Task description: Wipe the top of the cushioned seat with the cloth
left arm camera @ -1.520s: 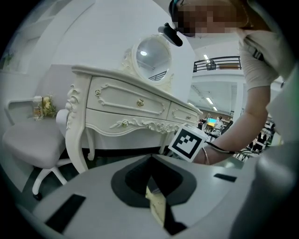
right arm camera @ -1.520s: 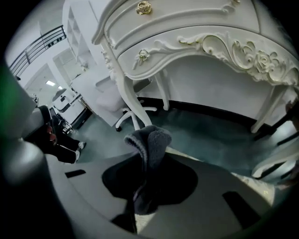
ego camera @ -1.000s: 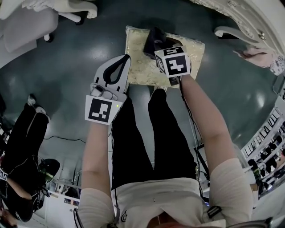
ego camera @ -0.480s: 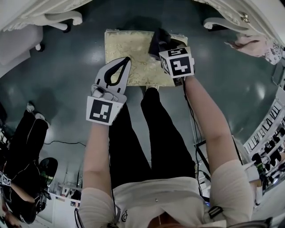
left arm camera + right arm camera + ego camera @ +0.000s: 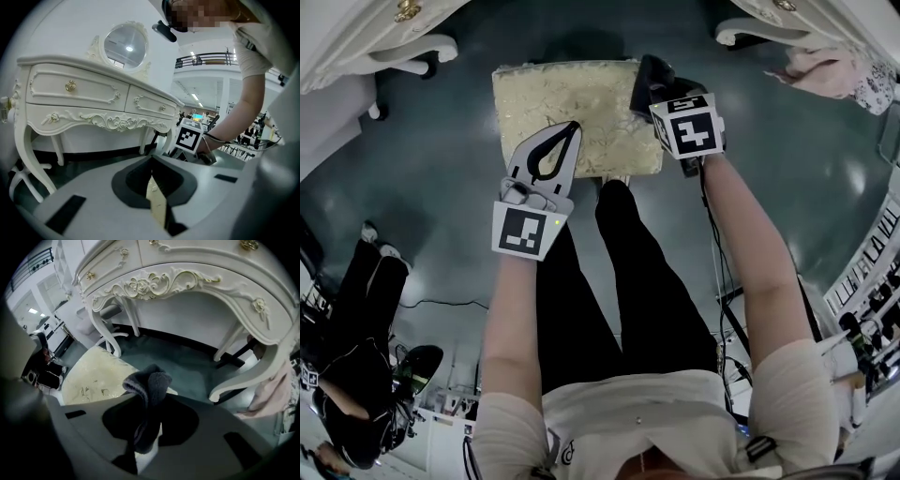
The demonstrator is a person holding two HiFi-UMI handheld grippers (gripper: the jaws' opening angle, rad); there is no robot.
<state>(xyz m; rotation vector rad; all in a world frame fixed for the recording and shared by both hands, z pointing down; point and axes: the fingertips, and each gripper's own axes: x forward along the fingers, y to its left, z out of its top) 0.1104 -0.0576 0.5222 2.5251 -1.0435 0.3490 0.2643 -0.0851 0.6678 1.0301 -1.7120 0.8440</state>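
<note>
By one cushioned seat [image 5: 572, 103], one cloth [image 5: 647, 75] in right hand-held gripper [image 5: 143, 399]

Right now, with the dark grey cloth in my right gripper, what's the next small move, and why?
Probably slide the right gripper left and down, so the dark grey cloth presses onto the cream patterned cushioned seat. The cloth is clamped in its jaws at the seat's right edge, and most of the top lies uncovered to its left. The left gripper is shut and empty over the near edge.

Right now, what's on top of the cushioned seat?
The dark cloth, pinched in the right gripper, is at the right edge of the cushioned seat. The left gripper hides part of the near edge; elsewhere, bare fabric.
</note>
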